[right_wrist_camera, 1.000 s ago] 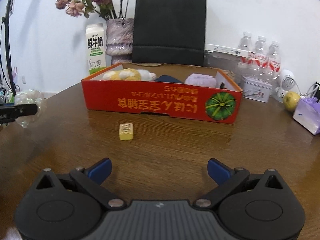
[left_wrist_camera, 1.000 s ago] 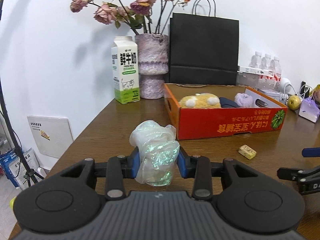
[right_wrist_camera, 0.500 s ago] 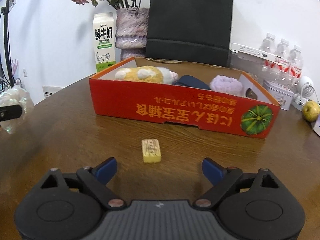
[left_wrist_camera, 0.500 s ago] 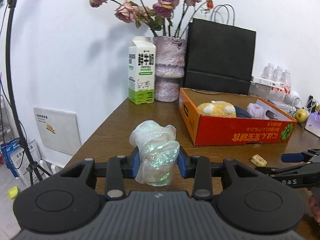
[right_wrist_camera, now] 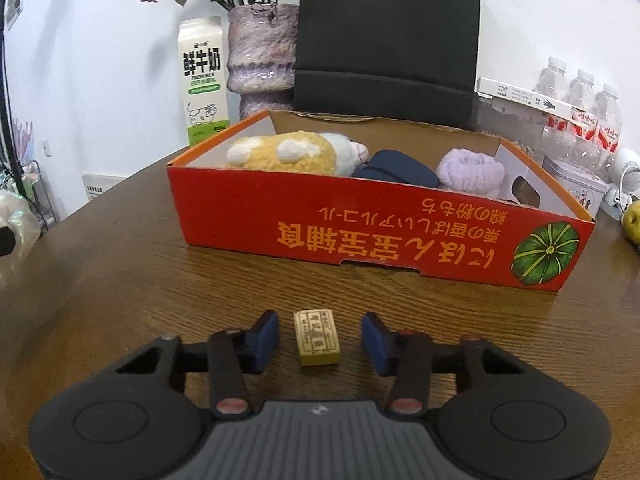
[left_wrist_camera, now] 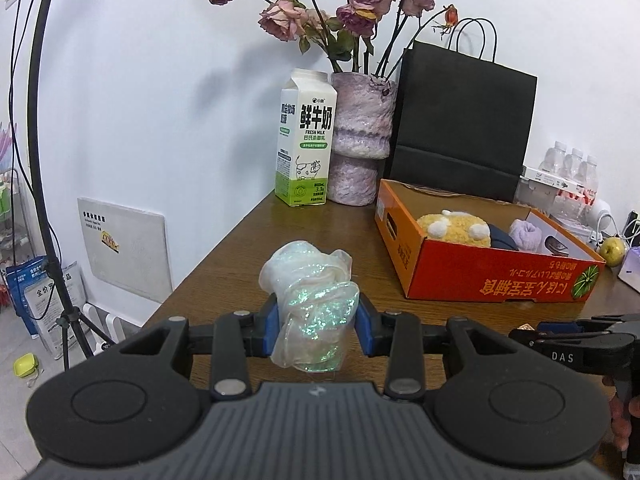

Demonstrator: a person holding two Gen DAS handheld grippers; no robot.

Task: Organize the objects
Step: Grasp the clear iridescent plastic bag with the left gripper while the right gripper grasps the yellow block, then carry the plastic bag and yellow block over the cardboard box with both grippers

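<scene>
Left wrist view: the left gripper (left_wrist_camera: 316, 320) holds a crumpled, shimmery plastic bag (left_wrist_camera: 314, 300) pinched between its blue pads (left_wrist_camera: 271, 326), the bag bulging above and hanging below them, lifted over the near edge of the wooden table (left_wrist_camera: 320, 232). Ahead to the right sits the red cardboard box (left_wrist_camera: 480, 276), open on top, with a yellow plush toy (left_wrist_camera: 456, 228), a dark blue item and a lilac cloth bundle (left_wrist_camera: 526, 236) inside. Behind the box: a milk carton (left_wrist_camera: 306, 140), a purple vase (left_wrist_camera: 362, 140) with dried roses, and a black paper bag (left_wrist_camera: 464, 128) against the wall. The right gripper (left_wrist_camera: 556, 326) comes in from the right edge, low over the table. Right wrist view: the right gripper (right_wrist_camera: 320, 336) has its jaws partly open, one pad on each side of a small yellow block (right_wrist_camera: 317, 338) that lies flat on the table (right_wrist_camera: 120, 272) — gaps show on both sides, no contact. The block lies near the front wall of the red box (right_wrist_camera: 380, 236), clear of it. Water bottles (right_wrist_camera: 580, 116) stand at far right, a green apple (right_wrist_camera: 632, 222) at the edge. The bag (right_wrist_camera: 16, 220) shows at the far left edge.
</scene>
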